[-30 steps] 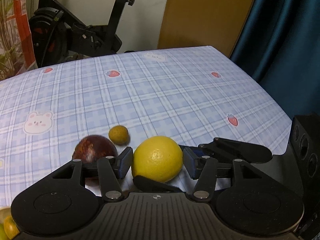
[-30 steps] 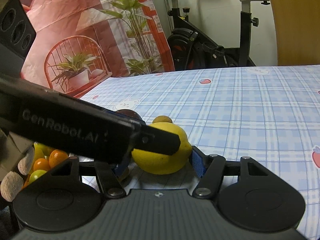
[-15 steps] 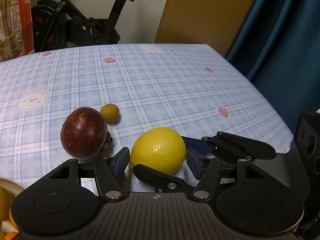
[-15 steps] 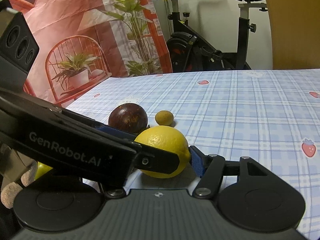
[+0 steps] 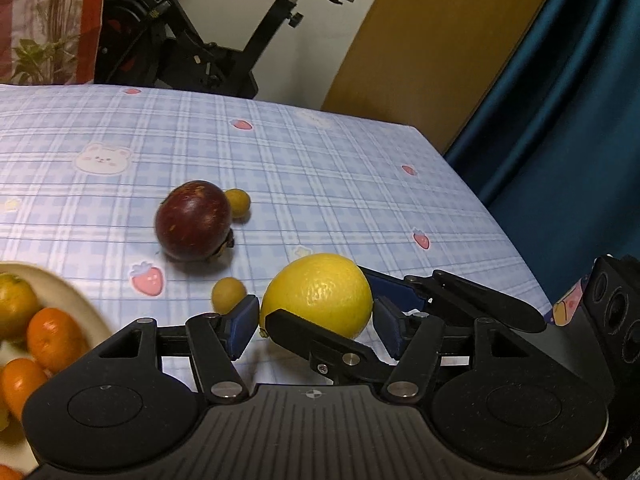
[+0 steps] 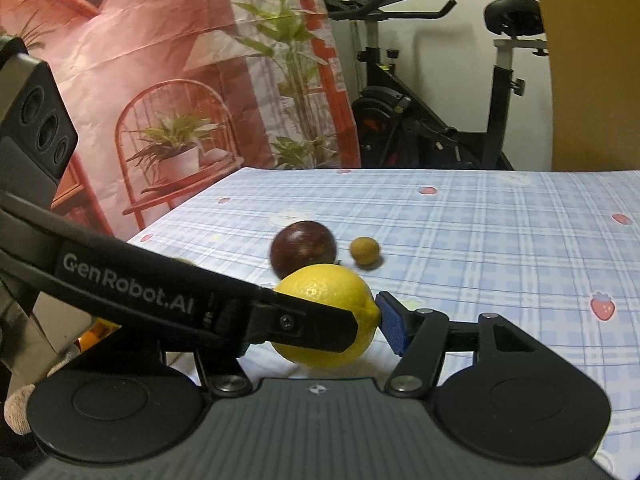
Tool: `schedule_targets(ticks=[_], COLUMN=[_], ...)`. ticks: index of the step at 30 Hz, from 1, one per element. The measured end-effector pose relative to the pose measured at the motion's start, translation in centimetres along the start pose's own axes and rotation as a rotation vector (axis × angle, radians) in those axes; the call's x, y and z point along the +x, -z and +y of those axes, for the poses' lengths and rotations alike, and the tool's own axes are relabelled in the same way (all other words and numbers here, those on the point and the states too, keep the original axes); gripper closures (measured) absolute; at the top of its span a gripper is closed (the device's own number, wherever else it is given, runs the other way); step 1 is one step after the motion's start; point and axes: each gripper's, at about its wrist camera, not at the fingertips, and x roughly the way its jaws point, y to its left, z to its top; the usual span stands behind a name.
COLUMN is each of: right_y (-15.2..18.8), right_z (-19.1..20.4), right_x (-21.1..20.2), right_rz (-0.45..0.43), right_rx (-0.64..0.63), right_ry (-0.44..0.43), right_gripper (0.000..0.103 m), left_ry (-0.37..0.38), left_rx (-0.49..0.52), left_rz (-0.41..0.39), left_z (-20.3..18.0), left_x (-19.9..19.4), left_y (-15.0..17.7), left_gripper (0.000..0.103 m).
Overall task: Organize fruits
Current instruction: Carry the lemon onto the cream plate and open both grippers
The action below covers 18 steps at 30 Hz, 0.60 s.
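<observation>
lemon (image 5: 318, 294) clamped in right jaws, left jaws released; open cloth (image 5: 320, 168) beyond.

Lemon (image 5: 318, 294) right of plate (image 5: 86, 308)

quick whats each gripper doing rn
left gripper: open, jaws have just been opening, lemon between them but not pressed
right gripper: shut on the lemon
</observation>
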Motion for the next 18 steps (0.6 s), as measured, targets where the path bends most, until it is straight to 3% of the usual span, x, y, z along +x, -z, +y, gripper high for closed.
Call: schedule_targets(ticks=[8, 18], right_y=[-1.2, -1.7], right_z=[3.3, 10.3], right_x=[-0.2, 1.8], right_rz=[0.000, 0.051], right_rx=[-0.054, -0.160], right_ry=[-0.042, -0.185], right_gripper=[0.039, 0.040], left_ry=[-0.018, -0.122], left_rx=[-0.056, -0.158], left_rz=[-0.071, -0.131], left_z=[1.8, 6.0], left_x=[-4.1, -10.2], left_y=[0.7, 3.9], left_gripper=[0.038, 0.038])
